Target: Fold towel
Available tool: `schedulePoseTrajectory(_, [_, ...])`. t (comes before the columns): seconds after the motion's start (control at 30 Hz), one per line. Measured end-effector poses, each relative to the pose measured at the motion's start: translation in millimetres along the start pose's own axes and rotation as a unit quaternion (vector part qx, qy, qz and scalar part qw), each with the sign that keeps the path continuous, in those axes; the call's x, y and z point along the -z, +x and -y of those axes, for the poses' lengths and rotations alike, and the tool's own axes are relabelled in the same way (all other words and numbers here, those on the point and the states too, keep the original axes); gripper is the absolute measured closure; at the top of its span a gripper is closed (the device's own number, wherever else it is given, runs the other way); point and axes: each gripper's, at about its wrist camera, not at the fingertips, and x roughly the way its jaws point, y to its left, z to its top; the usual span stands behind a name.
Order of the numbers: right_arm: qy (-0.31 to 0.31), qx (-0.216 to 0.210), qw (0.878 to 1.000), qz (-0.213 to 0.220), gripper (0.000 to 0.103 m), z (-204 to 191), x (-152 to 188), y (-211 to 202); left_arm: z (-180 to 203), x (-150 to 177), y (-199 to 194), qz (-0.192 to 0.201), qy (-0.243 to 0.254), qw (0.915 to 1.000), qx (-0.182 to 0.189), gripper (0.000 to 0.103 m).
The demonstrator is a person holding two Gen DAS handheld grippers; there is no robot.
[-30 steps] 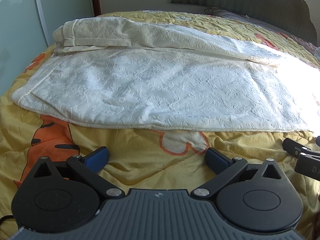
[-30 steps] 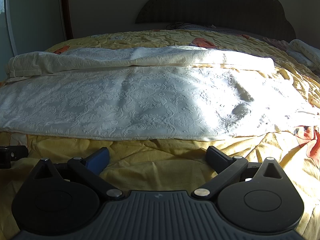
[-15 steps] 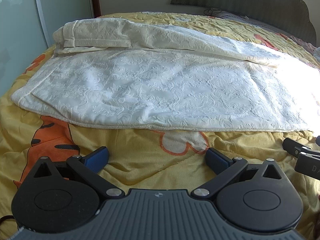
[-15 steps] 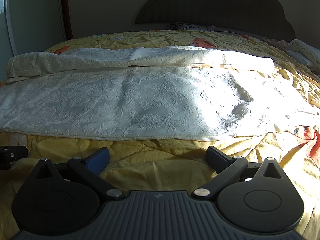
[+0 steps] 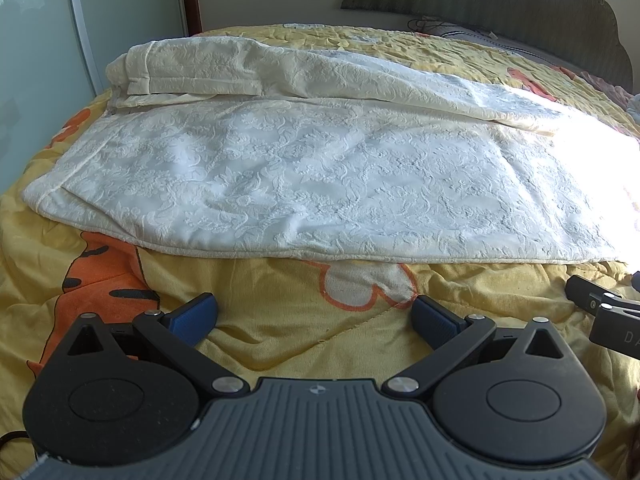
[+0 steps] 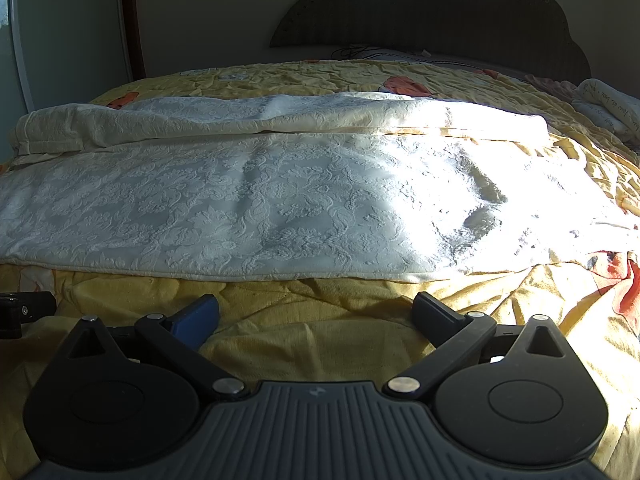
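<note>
A bed (image 5: 280, 328) fills both views, covered by a rumpled yellow quilt (image 6: 320, 320) printed with orange cartoon shapes and a white flower outlined in orange. Behind it stand a dark scalloped headboard (image 6: 432, 8) and a pale wall; to the left runs a glass panel (image 5: 36, 60) beside a dark wooden post. Strong sunlight washes out the right part of the bed, while the left lies in shade.

The towel (image 5: 320, 176), cream-white with a raised floral pattern, is spread across the middle of the bed. Its far long side is turned over toward the near side in a loose, thick band (image 6: 260, 120), bunched at the left end. The near hem runs nearly straight across both views, lying flat on the quilt; the left corner shows a doubled layer. The right end disappears into glare.

The left claw (image 5: 316, 316) is spread wide, holding nothing, its blue pads over bare quilt just short of the near hem. The right claw (image 6: 316, 316) is likewise wide and empty, also short of the hem. In the left view the right claw (image 5: 600, 312) shows at the right edge. A strip of bare quilt lies between both claws and the towel, with more quilt free beyond the fold and a pale bundle (image 6: 608, 108) at far right.
</note>
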Motion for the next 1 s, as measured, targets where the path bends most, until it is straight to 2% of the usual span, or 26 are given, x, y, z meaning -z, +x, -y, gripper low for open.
schedulePoseTrajectory(0.7, [0.0, 0.0, 1.0, 0.0, 0.0, -1, 0, 0, 1, 1, 0, 0.002, 0.0, 1.0, 0.0, 0.0])
schedulePoseTrajectory(0.87, [-0.004, -0.005, 1.0, -0.006, 0.0, 1, -1, -1, 1, 6, -2, 0.017, 0.006, 0.9998, 0.003, 0.0])
schedulePoseTrajectory(0.97, [-0.009, -0.013, 1.0, -0.024, 0.0, 7, -7, -6, -10, 5, -10, 0.017, -0.001, 0.9997, 0.016, 0.001])
schedulePoseTrajectory(1.0, [-0.009, -0.012, 1.0, -0.013, 0.0, 11, -10, -12, -16, 4, -15, 0.02, -0.007, 0.9997, 0.014, 0.001])
